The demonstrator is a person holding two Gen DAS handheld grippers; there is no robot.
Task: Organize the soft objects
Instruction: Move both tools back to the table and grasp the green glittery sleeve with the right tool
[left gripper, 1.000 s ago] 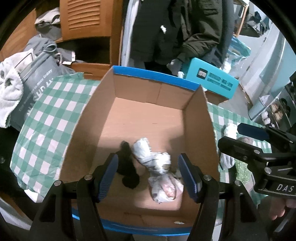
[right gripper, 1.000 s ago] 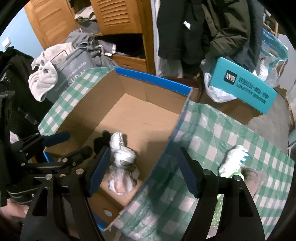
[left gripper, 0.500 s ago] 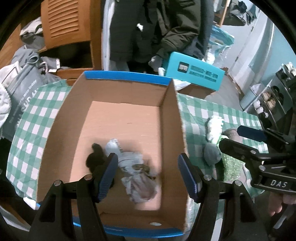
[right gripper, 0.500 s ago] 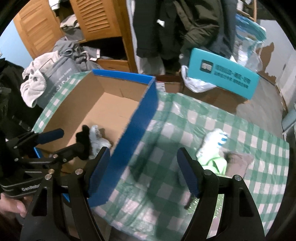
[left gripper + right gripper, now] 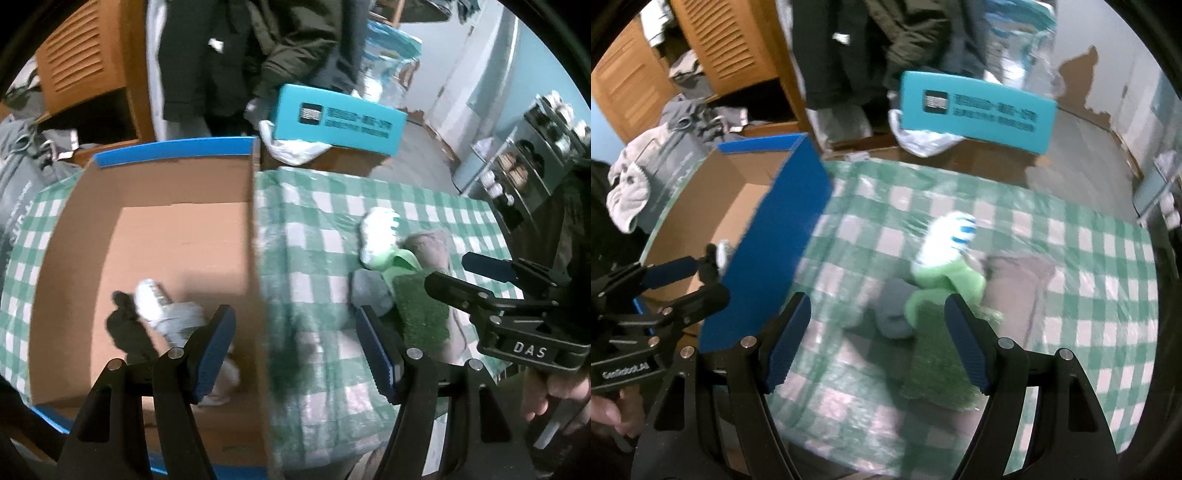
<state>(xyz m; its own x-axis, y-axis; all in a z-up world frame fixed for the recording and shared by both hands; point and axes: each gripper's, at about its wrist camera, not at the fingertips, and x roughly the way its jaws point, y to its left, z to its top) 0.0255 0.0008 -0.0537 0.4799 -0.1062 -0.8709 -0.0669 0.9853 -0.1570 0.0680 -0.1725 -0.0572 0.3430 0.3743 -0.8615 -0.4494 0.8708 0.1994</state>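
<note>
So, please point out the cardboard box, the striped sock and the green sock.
cardboard box (image 5: 177, 236), left wrist view, bare floor inside
striped sock (image 5: 945, 240), right wrist view, middle
green sock (image 5: 945, 282), right wrist view, middle

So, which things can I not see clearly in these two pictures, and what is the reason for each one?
- Pale socks in the cardboard box: left wrist view, motion blur, and a finger of the left gripper covers the nearer part; count unclear.
- Same socks, right wrist view: the box's blue wall hides nearly all.
- Pile on the checked cloth: right wrist view, blurred; the grey piece cannot be identified.
- Print on the teal box: unreadable.
</note>
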